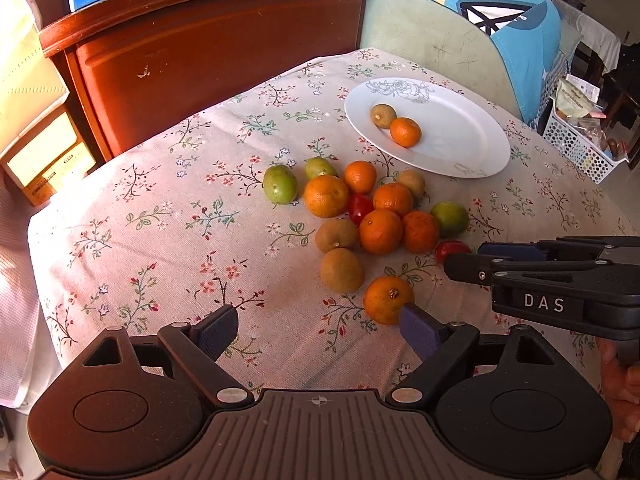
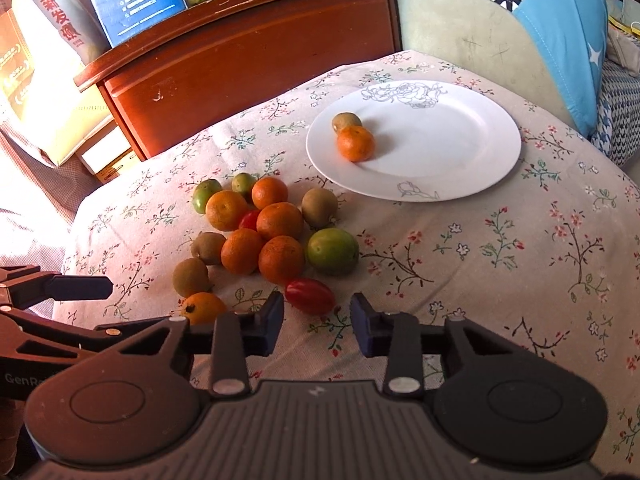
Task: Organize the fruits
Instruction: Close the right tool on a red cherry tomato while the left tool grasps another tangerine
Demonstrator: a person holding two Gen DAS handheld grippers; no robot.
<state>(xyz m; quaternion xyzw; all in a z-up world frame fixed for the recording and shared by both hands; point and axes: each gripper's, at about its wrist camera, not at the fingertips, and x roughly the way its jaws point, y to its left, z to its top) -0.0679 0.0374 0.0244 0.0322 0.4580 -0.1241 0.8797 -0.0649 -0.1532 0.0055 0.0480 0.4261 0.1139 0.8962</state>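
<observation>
**A:** Start at the left. What's the left claw (image 1: 316,330) doing?

**B:** Its jaws stand wide and hold nothing. One pad is just touching the near orange (image 1: 387,299), the loose one at the front of the heap, but that fruit sits off to the side of the gap rather than in it.

**A:** And the heap itself?

**B:** Mid-desk, on the flowered cloth (image 1: 160,208): oranges bunched together, green fruits (image 1: 280,184) on the far-left edge of the pile, brown ones scattered round it, a red tomato wedged in the middle. Another red tomato (image 2: 310,295) lies alone at the near edge.

**A:** That's what the right claw (image 2: 317,322) is after?

**B:** I'd say so. Its jaws are drawn in narrow, with the tomato just ahead of the pads. From here I don't see them pressing it, so I'd call it not yet gripped.

**A:** And further right?

**B:** The white plate (image 2: 480,152), well apart from the pile, with one orange and one brown fruit touching each other near its left side. Most of it is bare.

**A:** So early days.

**B:** By my guess, yes: two fruits plated, the rest waiting. The step in hand looks like the pick-up. Next the right claw needs to push forward until the tomato is properly between the pads, close gently since it looks soft, then carry it to the plate.
</observation>
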